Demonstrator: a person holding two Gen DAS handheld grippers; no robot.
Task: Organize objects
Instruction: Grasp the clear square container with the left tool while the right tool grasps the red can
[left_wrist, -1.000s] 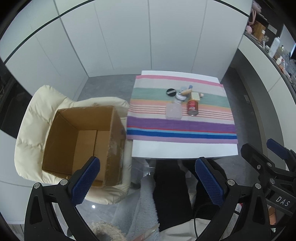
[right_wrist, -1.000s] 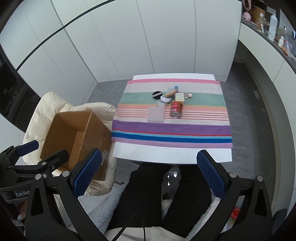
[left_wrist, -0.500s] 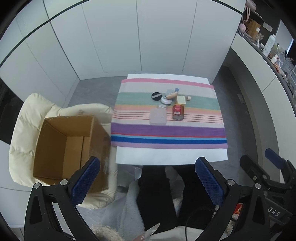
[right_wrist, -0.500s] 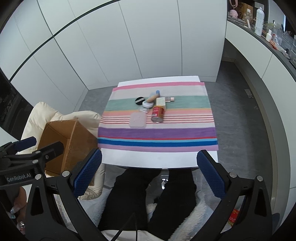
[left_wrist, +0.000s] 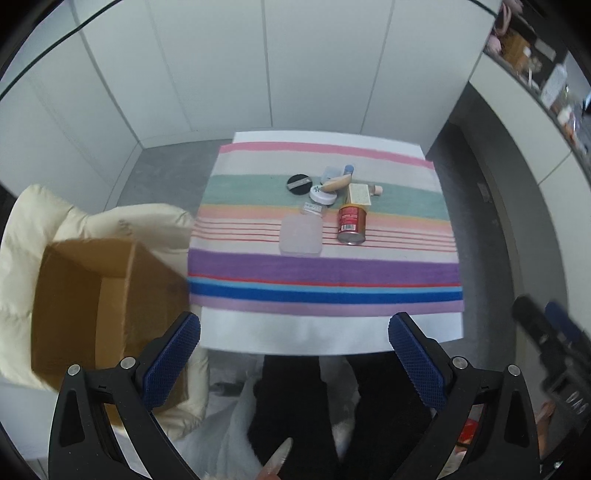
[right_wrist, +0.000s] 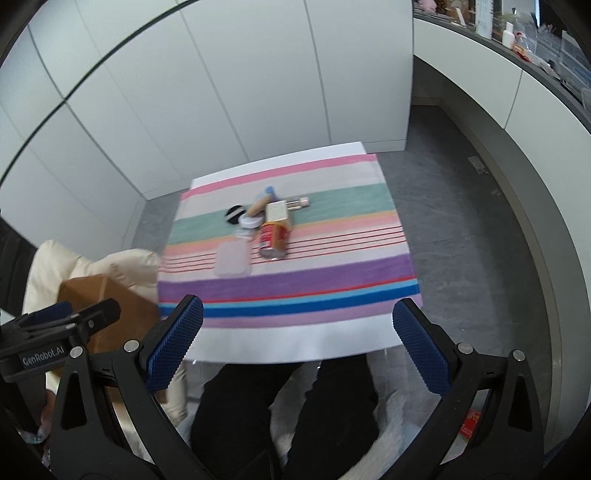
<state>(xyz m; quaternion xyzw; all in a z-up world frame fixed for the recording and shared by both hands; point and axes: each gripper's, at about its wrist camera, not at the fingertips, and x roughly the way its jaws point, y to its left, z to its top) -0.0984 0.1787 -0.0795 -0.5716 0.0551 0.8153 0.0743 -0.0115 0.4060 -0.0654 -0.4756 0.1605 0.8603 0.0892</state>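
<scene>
A small white table carries a striped cloth (left_wrist: 325, 269) (right_wrist: 291, 280). On the cloth's middle lies a cluster: a red can (left_wrist: 351, 224) (right_wrist: 272, 239) on its side, a translucent square lid (left_wrist: 300, 235) (right_wrist: 232, 259), a black round compact (left_wrist: 299, 183), a white jar lid (left_wrist: 323, 194), a cream box (left_wrist: 359, 194) (right_wrist: 277, 212) and a tan tube (left_wrist: 335, 182). An open cardboard box (left_wrist: 99, 306) (right_wrist: 107, 299) sits on a cream chair left of the table. My left gripper (left_wrist: 294, 354) and right gripper (right_wrist: 297, 347) hang open and empty, high above the table's near edge.
The cream padded chair (left_wrist: 48, 218) holds the box at the left. A person's dark-trousered legs (left_wrist: 332, 406) are under the near table edge. White cabinet walls stand behind. A counter (right_wrist: 535, 96) with bottles runs along the right; grey floor lies right of the table.
Both views have shifted: the table sits more centred in the left view and further left in the right view, and both grippers stay open and empty.
</scene>
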